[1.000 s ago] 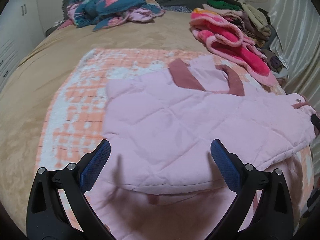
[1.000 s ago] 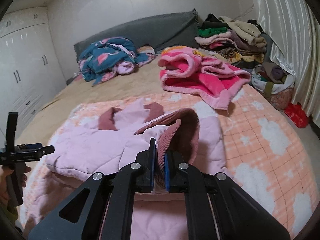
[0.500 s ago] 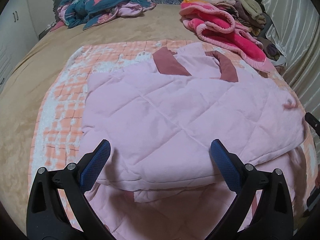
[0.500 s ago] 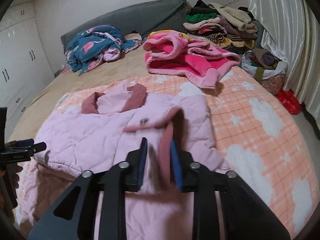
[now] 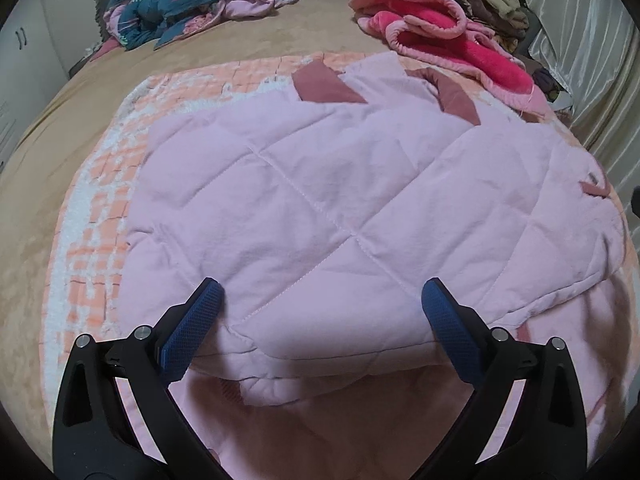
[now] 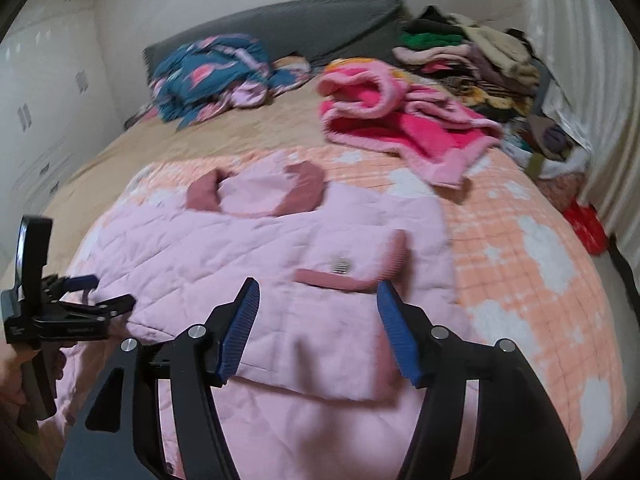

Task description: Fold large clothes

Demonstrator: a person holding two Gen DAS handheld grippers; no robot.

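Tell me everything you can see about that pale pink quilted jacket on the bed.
The pale pink quilted jacket looks soft and padded, stitched in diamonds, with a dusty-rose collar and ribbed rose cuff. It lies flat on an orange-and-white checked blanket, collar toward the headboard, both sleeves folded across its body. Nothing grips it: the right tongs are opening above the folded sleeve, the left tongs open over its near edge.

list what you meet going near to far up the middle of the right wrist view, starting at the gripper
right gripper, jaws opening with nothing between them → pink quilted jacket → orange checked blanket → tan bedspread → grey headboard cushion
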